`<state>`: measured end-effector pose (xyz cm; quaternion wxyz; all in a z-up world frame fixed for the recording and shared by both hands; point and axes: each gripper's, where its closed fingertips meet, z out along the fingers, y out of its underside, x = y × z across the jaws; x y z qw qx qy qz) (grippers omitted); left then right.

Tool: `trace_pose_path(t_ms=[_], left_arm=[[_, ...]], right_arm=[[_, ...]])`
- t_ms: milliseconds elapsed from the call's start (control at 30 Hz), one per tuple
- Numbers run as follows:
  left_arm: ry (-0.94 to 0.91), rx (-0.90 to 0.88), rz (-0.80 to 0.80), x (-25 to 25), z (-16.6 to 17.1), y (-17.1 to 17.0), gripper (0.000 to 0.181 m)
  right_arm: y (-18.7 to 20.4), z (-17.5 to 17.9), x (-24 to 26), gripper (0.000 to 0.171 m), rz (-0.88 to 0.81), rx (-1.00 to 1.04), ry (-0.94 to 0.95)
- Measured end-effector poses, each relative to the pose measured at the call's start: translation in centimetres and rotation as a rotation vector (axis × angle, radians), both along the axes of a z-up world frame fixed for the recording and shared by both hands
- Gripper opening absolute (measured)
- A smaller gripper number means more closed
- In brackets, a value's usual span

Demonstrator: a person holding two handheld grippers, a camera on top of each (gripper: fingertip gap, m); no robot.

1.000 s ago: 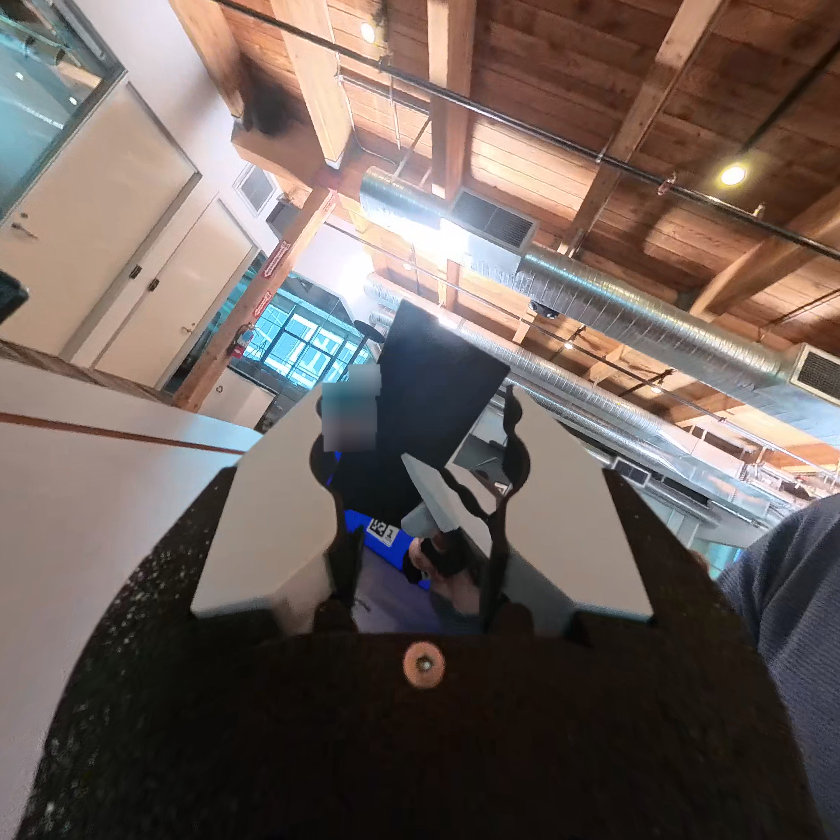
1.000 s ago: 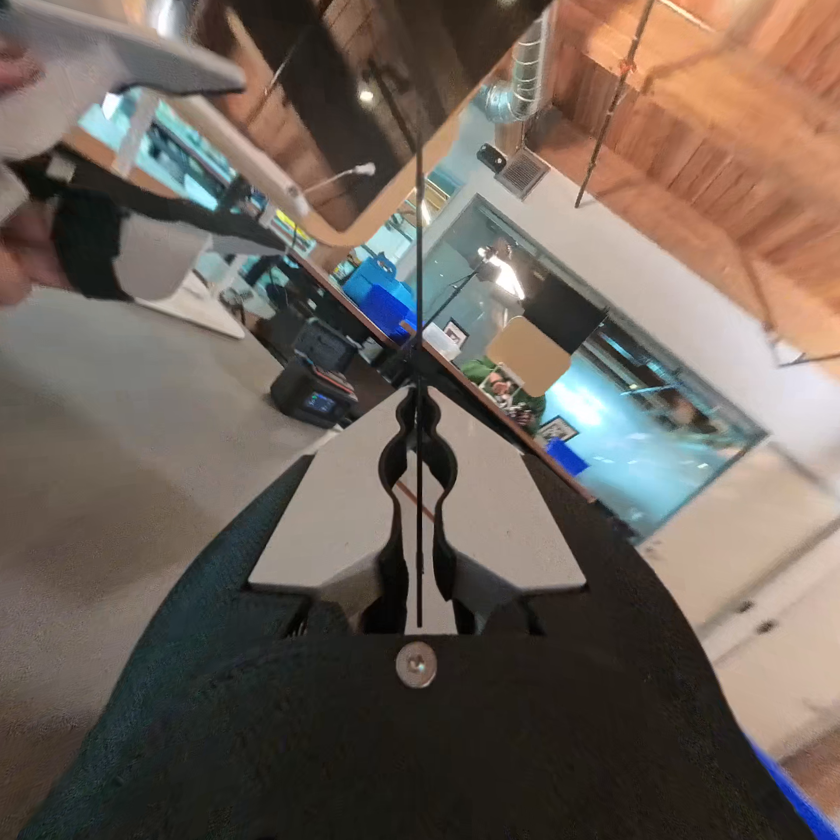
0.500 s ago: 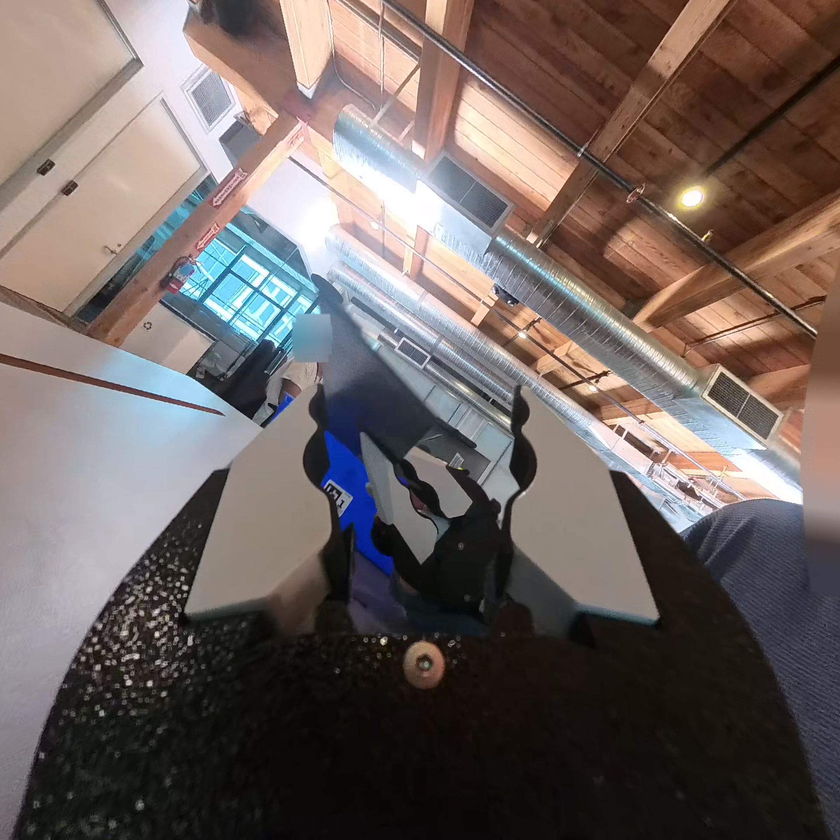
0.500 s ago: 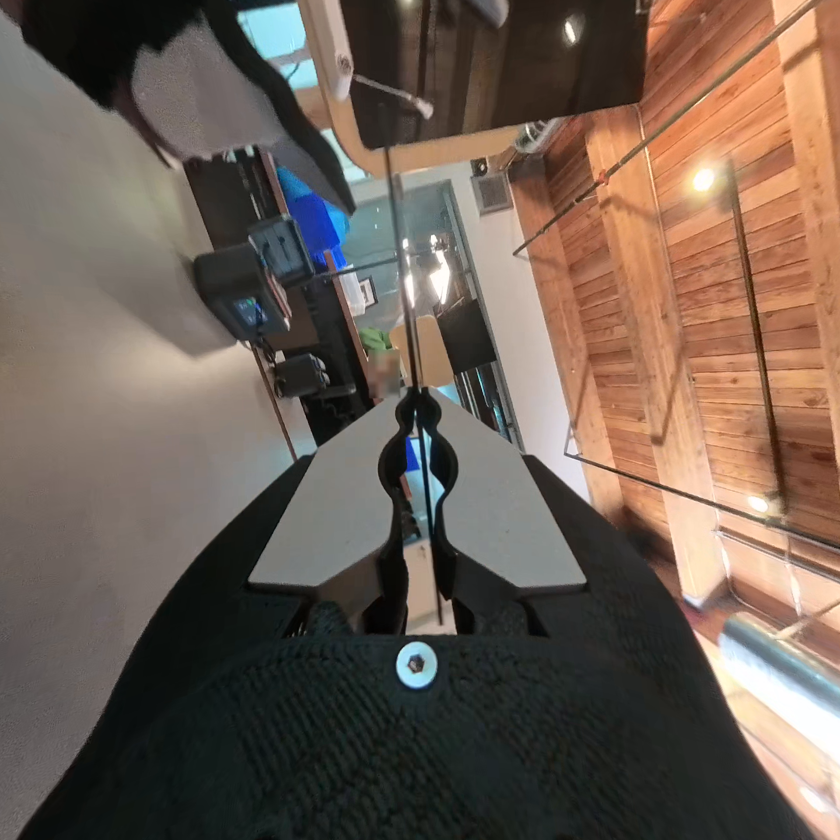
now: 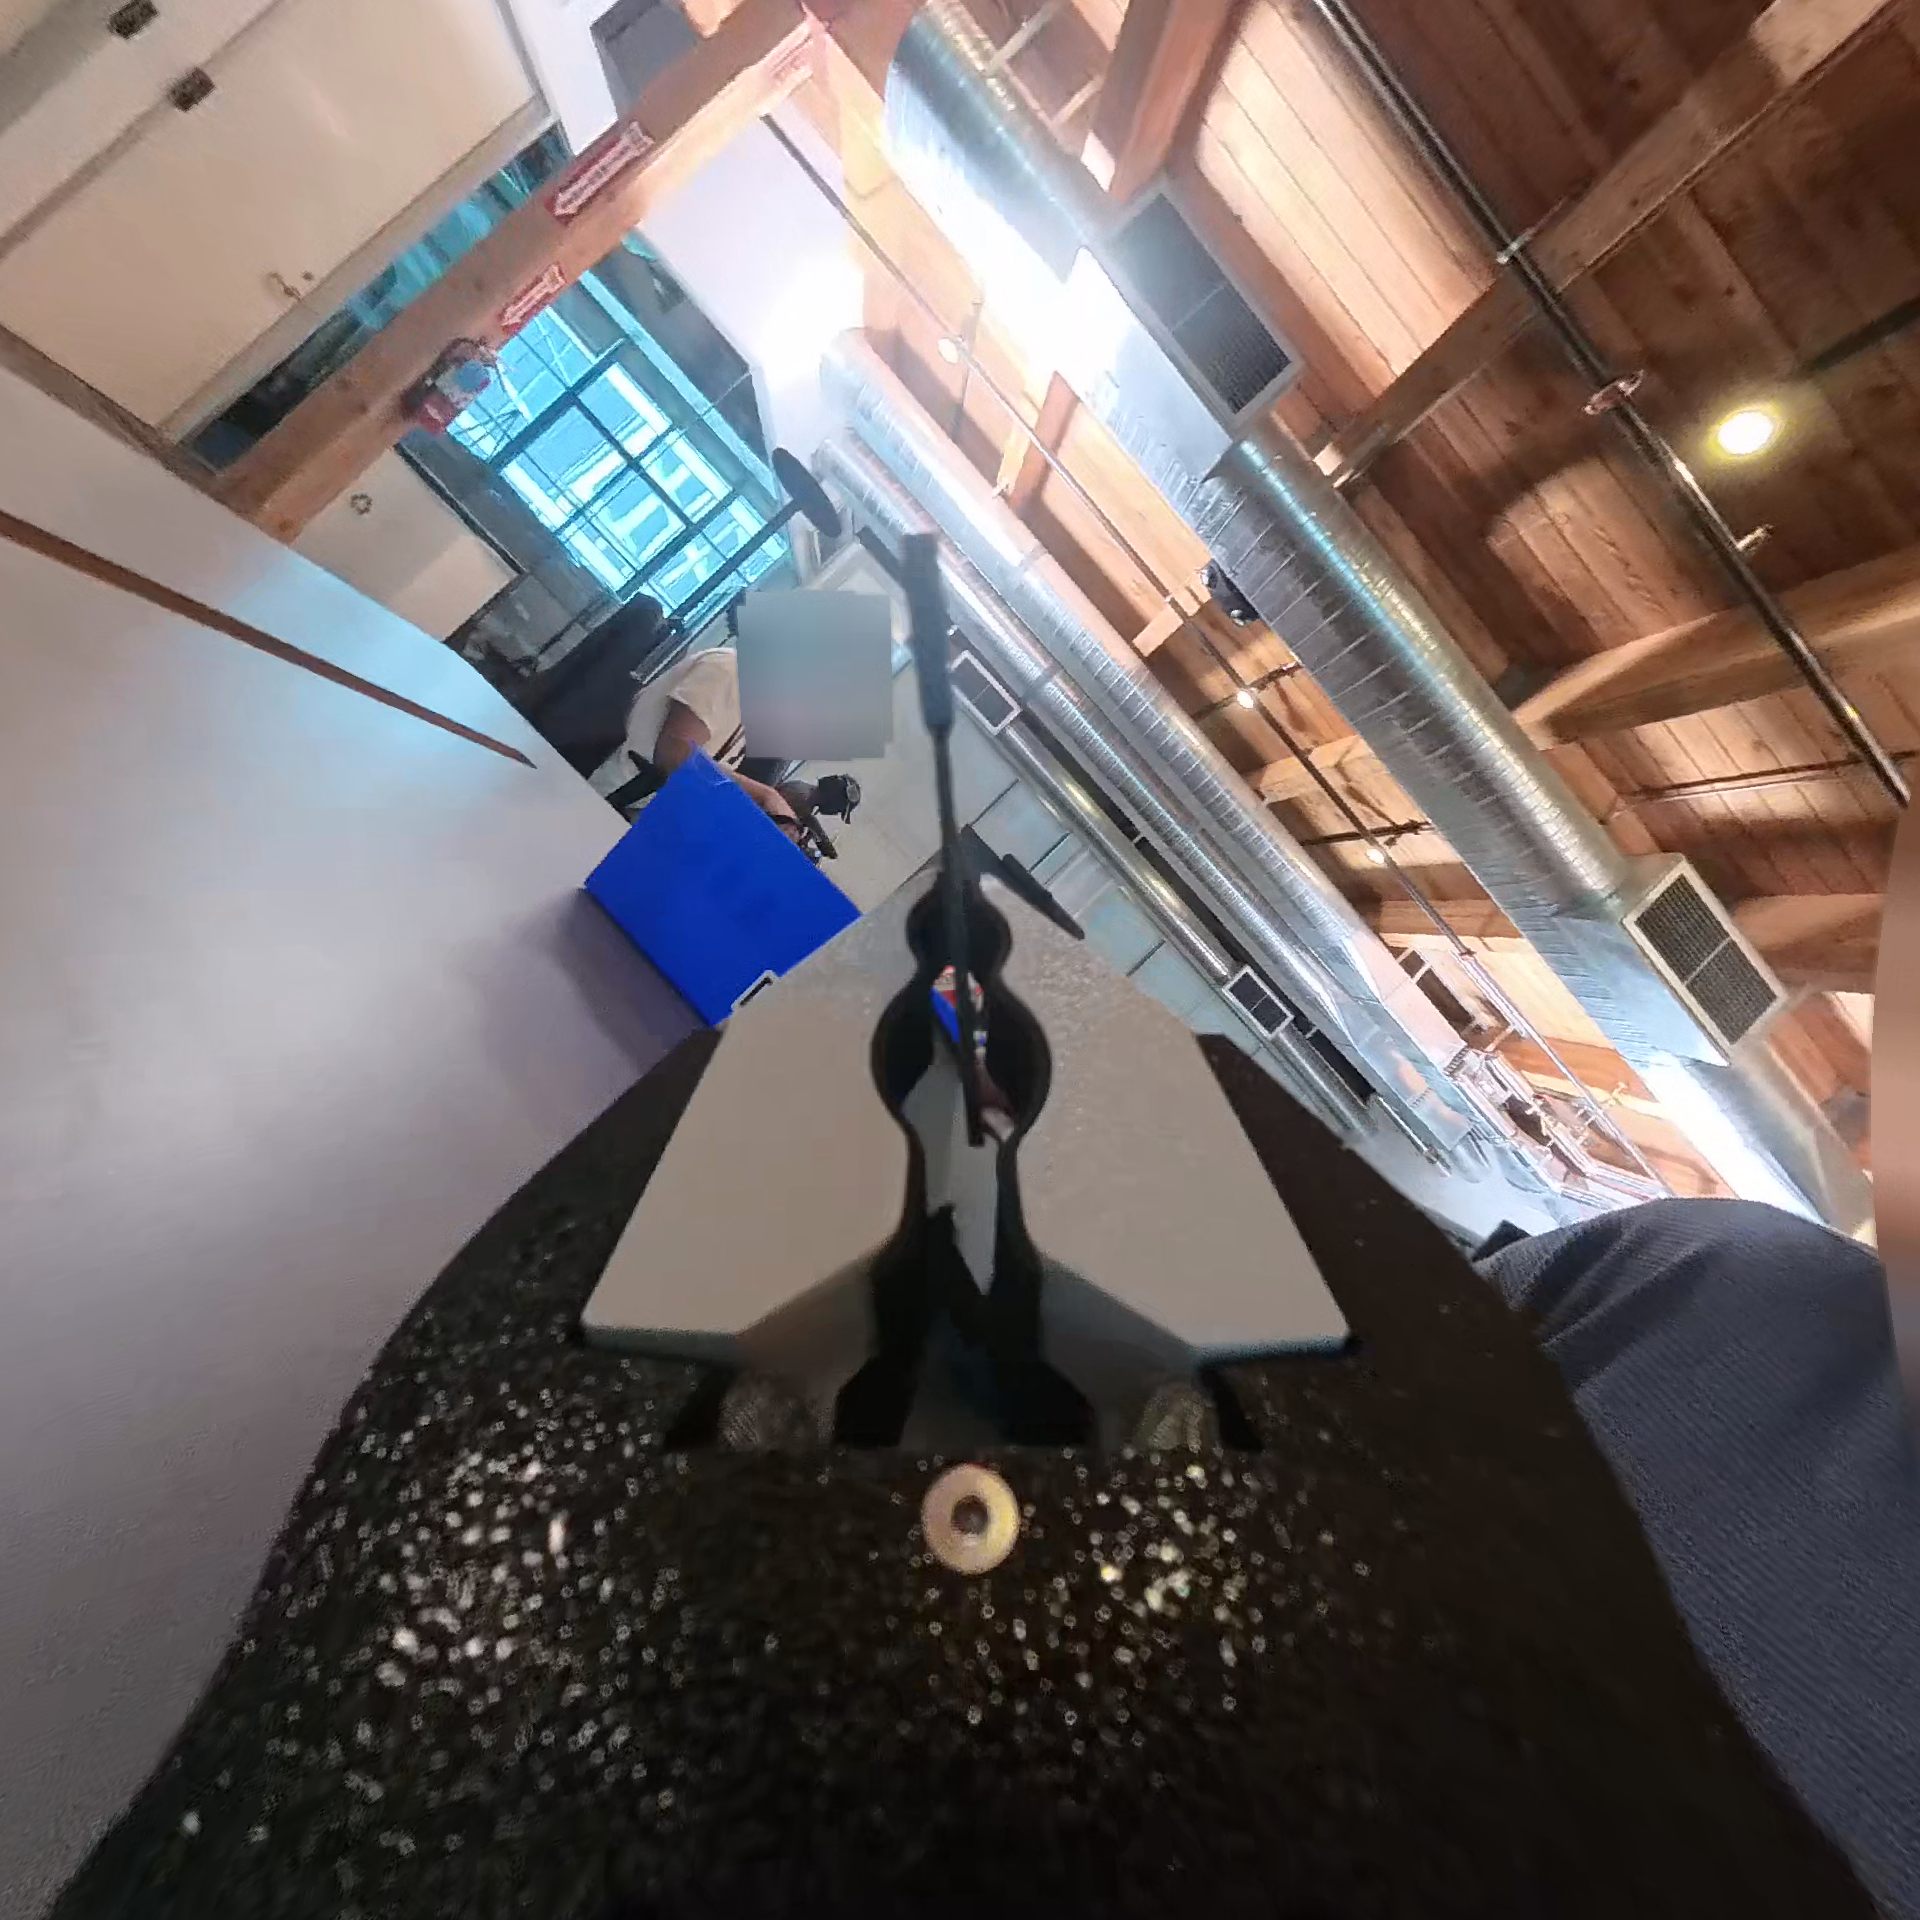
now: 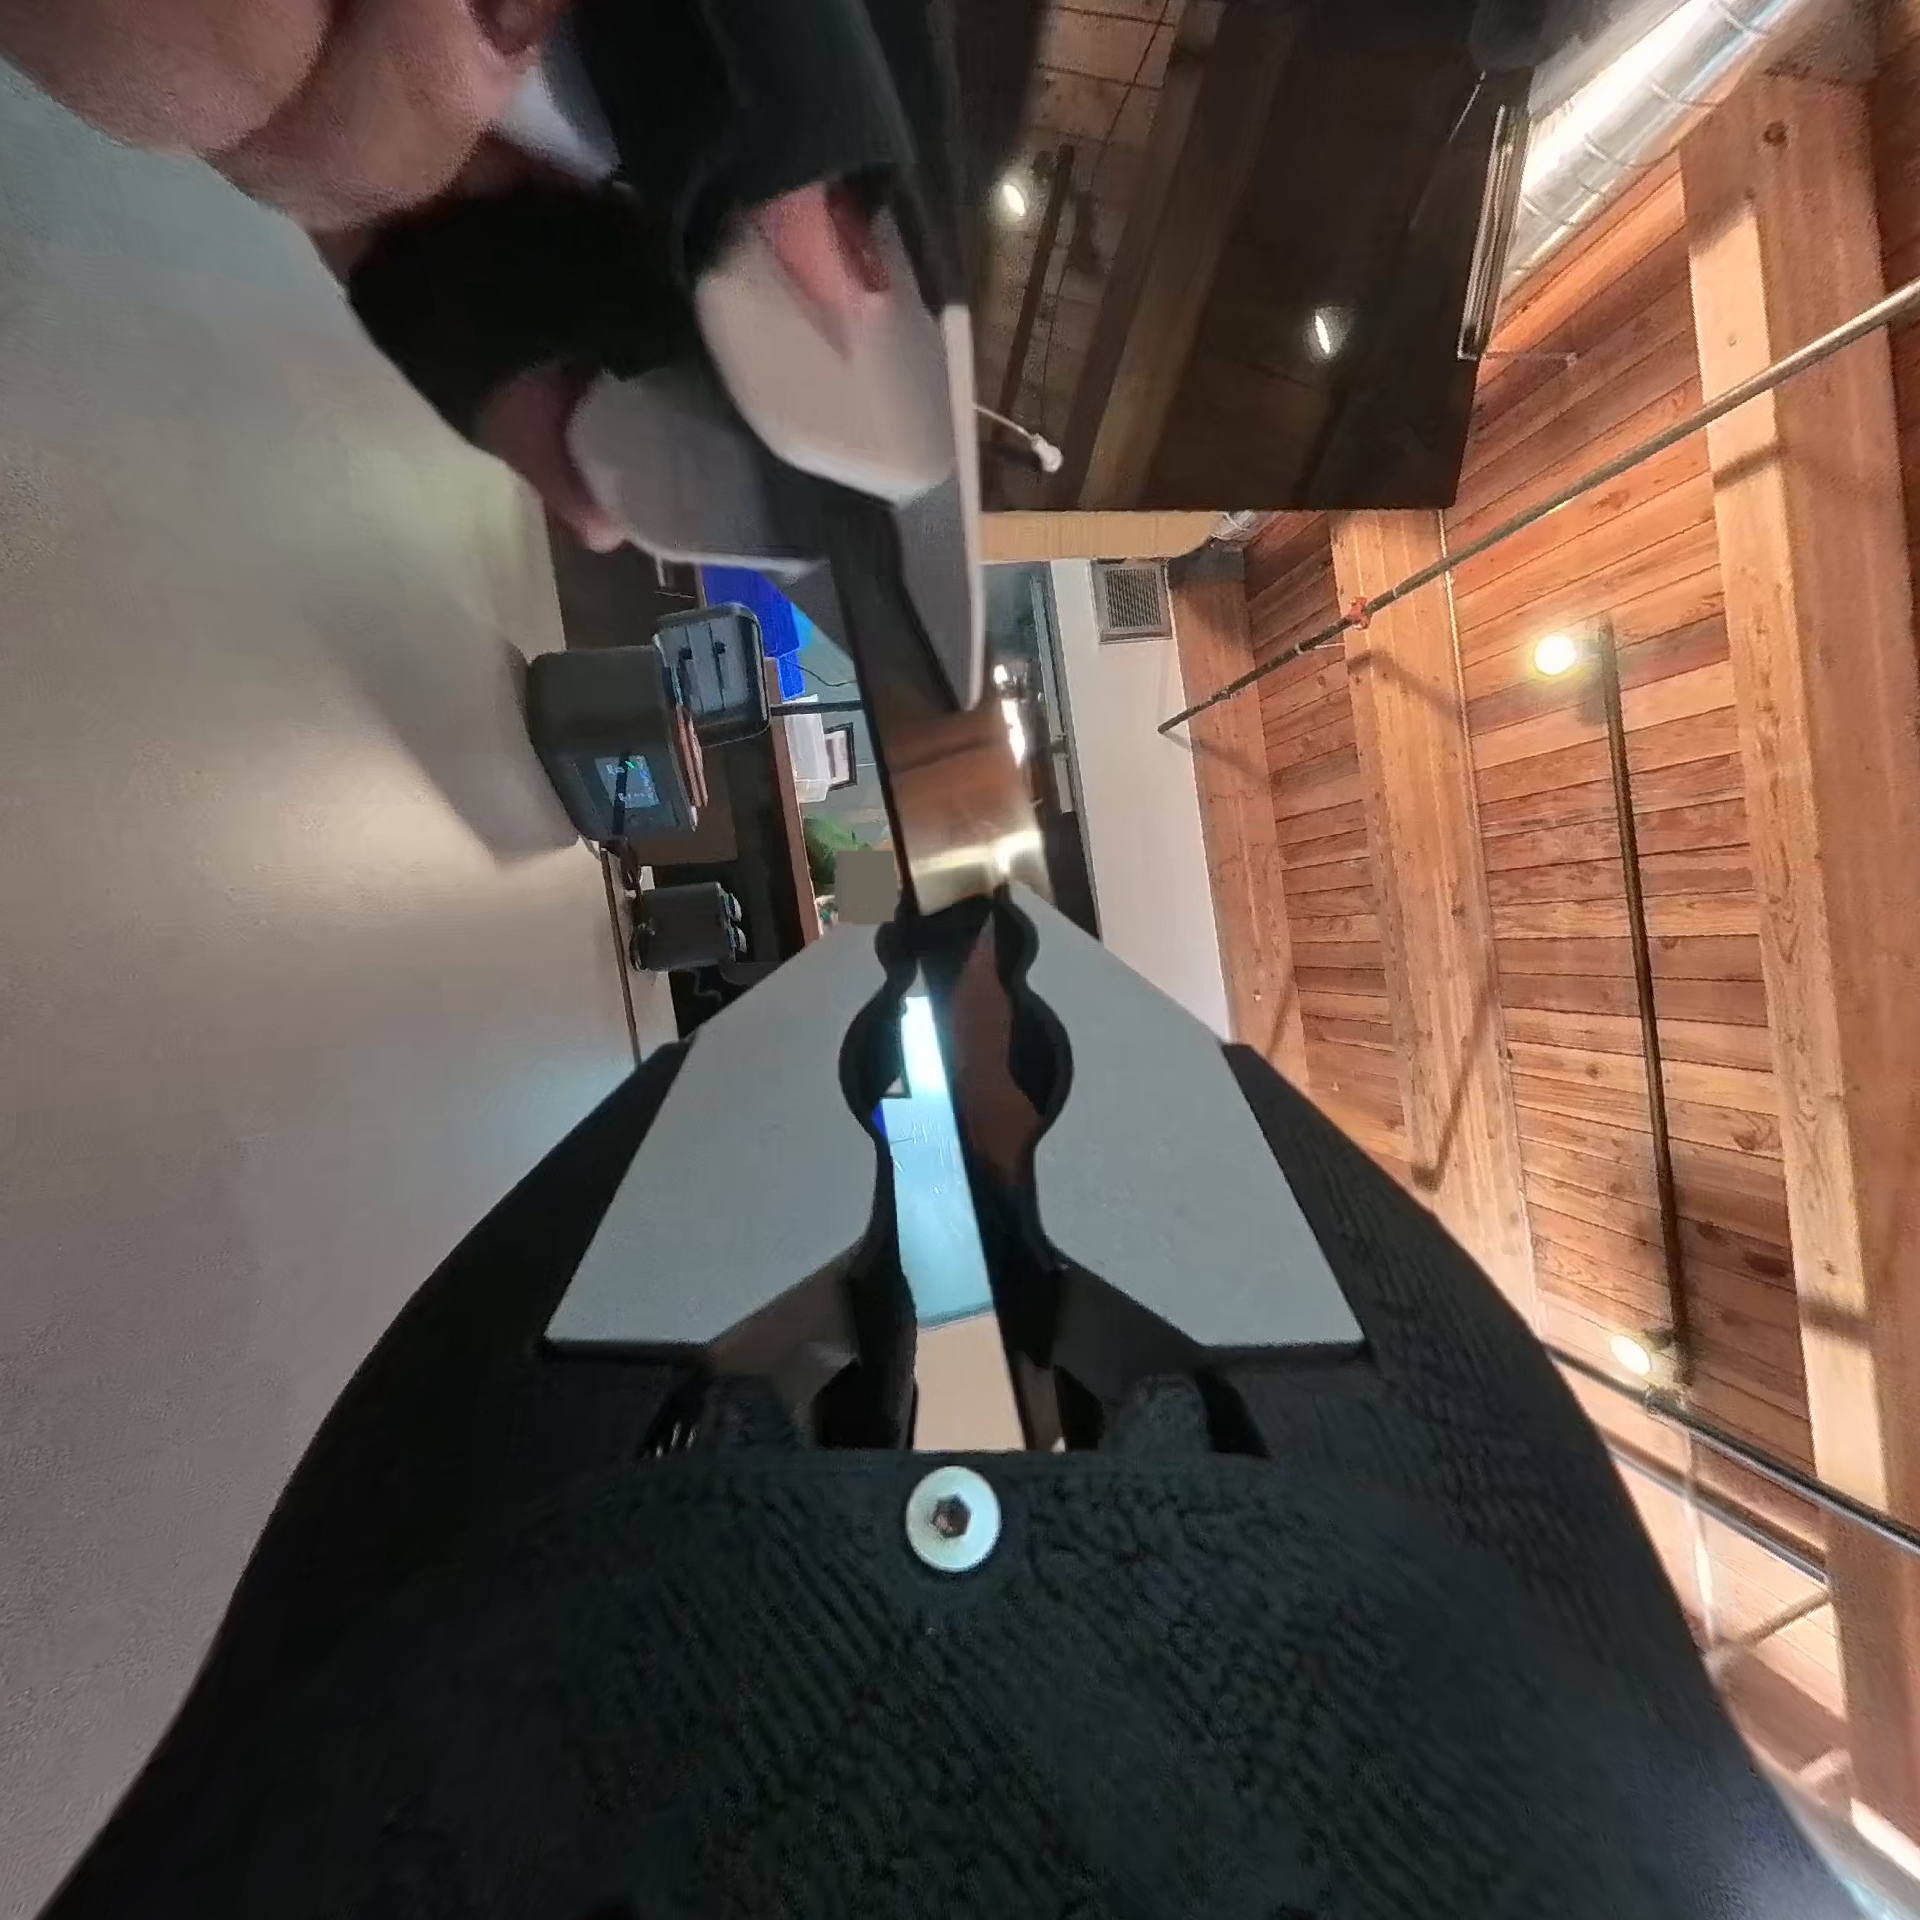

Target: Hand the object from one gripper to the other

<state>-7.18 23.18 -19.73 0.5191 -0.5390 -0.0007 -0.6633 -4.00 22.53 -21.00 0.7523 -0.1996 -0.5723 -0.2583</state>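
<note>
**Grip state.** My left claw [image 5: 951, 914] is closed down on the thin, glossy black flat sheet [image 5: 928, 644], which I see edge-on. It rises from between the grey fingers toward the timber ceiling. The same sheet [image 6: 883, 748] also runs between the fingers of my right claw [image 6: 951, 920]. A bright gap shows along one side of it there, so I cannot tell whether the right pads bear on it or merely flank it. The sheet is therefore airborne, spanning both claws.

**Conduct of the step.** I judge the handover to be at the point of transfer.
- The left grip should be confirmed firm before the right lets go.
- The right should then open fully and draw straight back along the plane of the sheet, so that no fingertip drags it sideways.
- A sheet this thin and glossy is likely to pivot if it is held near one edge.

**Not verifiable.**
- The sheet's outline and full extent, since both views show it edge-on.
- The actual pad contact in either claw.
- My left claw as seen from the right wrist view [image 6: 831, 416], which is blurred, with the hand [image 6: 540, 457] around it.
</note>
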Motion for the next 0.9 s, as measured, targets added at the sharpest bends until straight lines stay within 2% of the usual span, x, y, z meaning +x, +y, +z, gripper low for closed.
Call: trace_pose_path(t_ms=[67,267,400,533,633,733,833,900], left_arm=[[0.007,0.040,0.024,-0.1,0.4,-0.3,0.000],[0.051,0.184,0.214,-1.7,1.7,-1.0,0.000],[0.236,0.308,0.379,-1.9,2.2,-1.4,0.000],[0.510,0.412,0.585,-1.7,2.1,-1.5,0.000],[0.751,0.498,0.772,-1.9,2.2,-1.6,0.000],[1.083,0.628,0.957,-1.6,2.0,-1.5,0.000],[1.403,0.855,1.031,0.4,1.3,-1.8,0.000],[1.556,0.964,1.051,1.5,0.7,-1.9,0.000]], right_arm=[[-0.1,-0.2,-0.2,0.019,0.013,-0.014,-0.003],[0.1,0.6,0.2,0.061,0.074,-0.138,0.109],[0.8,0.0,0.1,0.088,0.124,-0.305,0.156],[1.9,-0.6,0.3,0.103,0.129,-0.424,0.192],[2.8,-0.9,0.6,0.106,0.113,-0.483,0.217],[4.0,-1.4,1.1,0.105,0.061,-0.519,0.236],[5.4,-1.4,2.0,0.094,0.005,-0.556,0.291],[6.3,-1.2,2.8,0.084,0.001,-0.657,0.380]])
